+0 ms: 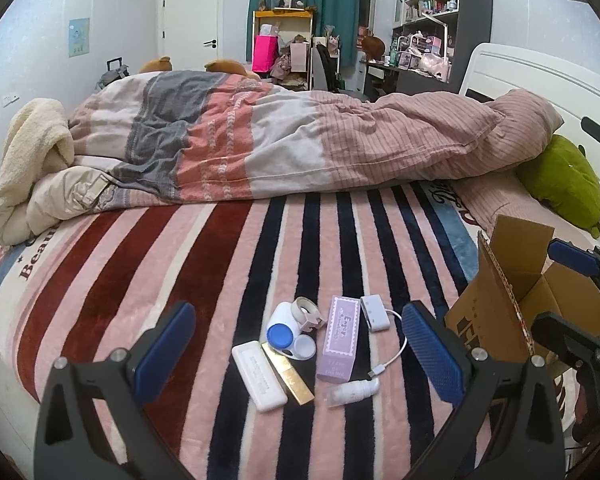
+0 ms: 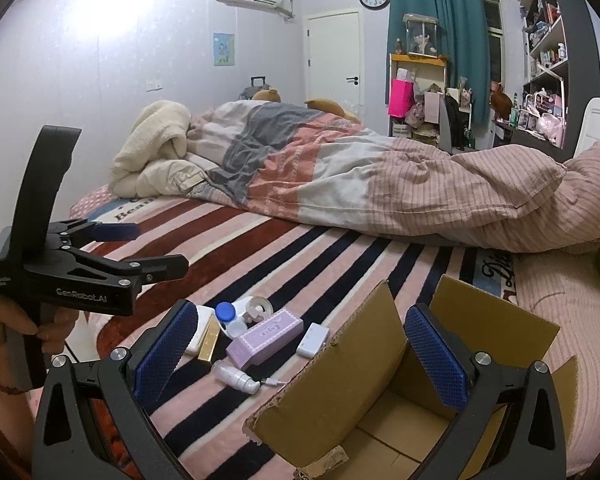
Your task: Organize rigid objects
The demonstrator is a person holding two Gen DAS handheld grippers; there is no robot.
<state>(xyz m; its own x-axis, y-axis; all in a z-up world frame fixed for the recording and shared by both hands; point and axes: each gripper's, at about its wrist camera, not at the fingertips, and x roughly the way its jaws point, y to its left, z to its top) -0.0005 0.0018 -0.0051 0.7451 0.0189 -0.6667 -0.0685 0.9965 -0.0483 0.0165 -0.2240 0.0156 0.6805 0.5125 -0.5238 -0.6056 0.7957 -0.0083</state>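
Both claws you hold gape wide, gripping nothing.
Your left claw [image 1: 296,344] hovers over small items on the bed [image 1: 204,264]; your right claw [image 2: 300,348] over the cardboard box [image 2: 340,384].

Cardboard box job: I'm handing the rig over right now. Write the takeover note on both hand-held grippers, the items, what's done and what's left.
Left hand-held gripper: open, empty, aimed at the item cluster.
Right hand-held gripper: open, empty, over the cardboard box.
Items, all on the striped blanket left of the box: white case, gold bar, contact lens case, tape roll, purple carton, white adapter with cable, small pump bottle.
Done: nothing visible in the box.
Left: all seven items.
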